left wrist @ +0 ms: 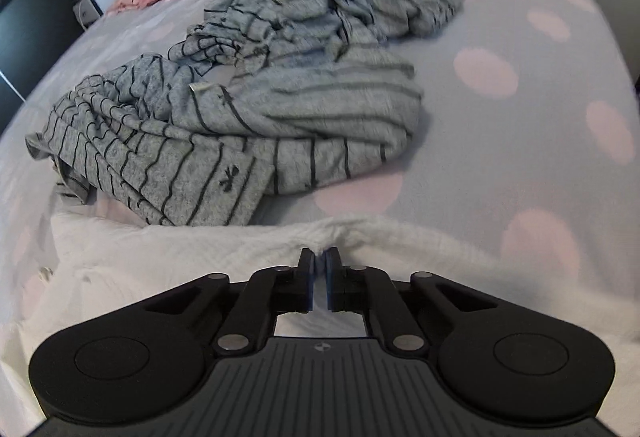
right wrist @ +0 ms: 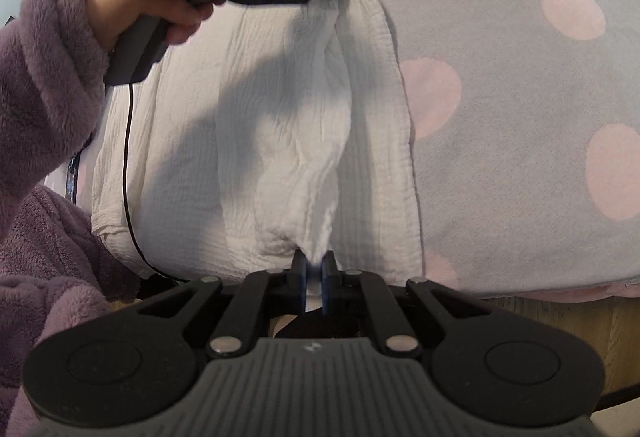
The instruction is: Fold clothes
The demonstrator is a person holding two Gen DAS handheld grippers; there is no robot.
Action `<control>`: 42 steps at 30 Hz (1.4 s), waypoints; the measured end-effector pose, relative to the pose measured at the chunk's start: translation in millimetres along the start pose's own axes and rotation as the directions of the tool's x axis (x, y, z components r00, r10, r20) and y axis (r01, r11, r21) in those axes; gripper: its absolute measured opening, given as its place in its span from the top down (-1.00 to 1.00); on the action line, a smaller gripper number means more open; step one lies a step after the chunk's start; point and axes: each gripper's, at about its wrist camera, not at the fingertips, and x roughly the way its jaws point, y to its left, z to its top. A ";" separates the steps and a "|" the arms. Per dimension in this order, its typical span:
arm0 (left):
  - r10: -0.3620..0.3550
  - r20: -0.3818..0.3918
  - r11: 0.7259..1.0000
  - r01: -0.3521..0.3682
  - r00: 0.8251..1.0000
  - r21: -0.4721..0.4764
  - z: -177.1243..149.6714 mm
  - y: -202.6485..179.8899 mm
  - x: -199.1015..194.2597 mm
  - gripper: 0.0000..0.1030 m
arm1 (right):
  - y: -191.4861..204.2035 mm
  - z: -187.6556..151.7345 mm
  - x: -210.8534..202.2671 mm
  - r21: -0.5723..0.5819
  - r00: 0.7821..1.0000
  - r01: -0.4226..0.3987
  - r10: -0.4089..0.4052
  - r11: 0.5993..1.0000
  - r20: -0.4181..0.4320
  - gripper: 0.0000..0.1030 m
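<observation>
I have both grippers on the white cloth point(right wrist: 280, 109), which lies flat along the near edge of the bed point(right wrist: 520, 85), at about 6 o'clock from the heap of striped grey clothes point(left wrist: 224, 109). My left gripper point(left wrist: 319, 255) is pressed together on a small tuck of the cloth's far edge; in the right wrist view it sits up at 11 o'clock, held in a hand point(right wrist: 160, 17) in a fluffy purple sleeve point(right wrist: 44, 77). My right gripper point(right wrist: 314, 257) pinches a bunched bit of the near edge, the fabric rising in a ridge between the two grips.

To do this fold well, I judge I should lift both pinches together and keep them level, so the ridge pulls straight rather than twisting. I want mild tension between the hands, not a hard tug, since this crinkled fabric looks light and could slip out of so small a bite. I carry the raised edge across toward the opposite side, lay it so edges meet, and let go only once it rests flat. I also keep clear of the striped heap at 12 o'clock.
</observation>
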 end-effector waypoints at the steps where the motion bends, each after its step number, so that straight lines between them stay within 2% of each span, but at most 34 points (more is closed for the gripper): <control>1: -0.009 0.002 1.000 0.009 1.000 -0.002 4.0 2.9 -4.6 0.97 | -1.2 -1.0 -2.0 0.003 1.000 0.001 -0.001 1.000 0.007 0.84; 8: -0.037 0.009 0.998 0.038 0.999 -0.055 39.6 18.1 -13.4 0.98 | -11.4 -9.3 -17.0 0.060 0.997 0.032 -0.036 0.998 0.069 0.84; 12: -0.050 -0.024 0.992 0.047 0.998 -0.117 50.8 19.1 4.7 0.98 | -23.8 -10.6 -3.8 0.101 0.997 0.078 -0.079 0.992 0.014 0.85; 15: -0.044 -0.030 0.988 0.039 0.999 -0.151 52.8 15.4 18.4 0.98 | -39.6 -9.5 2.6 0.161 0.997 0.081 -0.080 0.984 -0.009 0.85; 23: -0.016 -0.043 0.988 0.009 0.999 -0.151 52.2 5.8 31.1 0.96 | -48.7 -7.6 26.0 0.208 0.995 0.057 -0.039 0.976 -0.092 0.84; 24: -0.017 -0.044 0.989 0.010 0.999 -0.150 52.6 6.2 28.8 0.85 | -48.2 -7.6 27.5 0.208 0.994 0.061 -0.041 0.976 -0.099 0.82; 25: -0.017 -0.042 0.989 0.011 0.999 -0.150 52.9 6.6 25.1 0.67 | -47.8 -7.7 29.1 0.208 0.993 0.065 -0.044 0.976 -0.107 0.73; 27: -0.015 -0.024 0.989 0.011 1.000 -0.150 53.0 6.7 14.3 0.56 | -47.7 -8.0 30.3 0.211 0.992 0.081 -0.058 0.974 -0.110 0.60; 28: -0.018 -0.021 0.989 0.015 1.000 -0.150 53.4 6.9 8.9 0.56 | -47.9 -8.3 29.9 0.214 0.992 0.090 -0.069 0.973 -0.106 0.41; 29: -0.026 -0.026 0.988 0.022 0.999 -0.155 53.9 7.7 4.1 0.56 | -48.5 -8.5 27.1 0.219 0.993 0.092 -0.074 0.971 -0.088 0.33; 31: -0.049 -0.053 0.983 0.039 0.997 -0.181 55.6 10.6 -1.1 0.56 | -50.9 -7.9 20.0 0.228 0.996 0.083 -0.076 0.970 -0.042 0.30; 35: -0.094 -0.128 0.969 0.061 0.987 -0.240 60.6 12.1 0.2 0.54 | -52.9 -5.5 16.9 0.230 0.996 0.093 -0.094 0.969 -0.007 0.01; 39: -0.101 -0.185 0.948 0.039 0.977 -0.315 60.5 8.4 14.8 0.38 | -56.4 0.0 20.6 0.200 0.993 0.107 -0.095 0.974 -0.068 -0.02; 42: -0.111 -0.213 0.928 0.024 0.971 -0.371 58.7 7.6 27.5 0.32 | -56.6 1.6 24.3 0.202 0.993 0.105 -0.092 0.974 -0.072 -0.02</control>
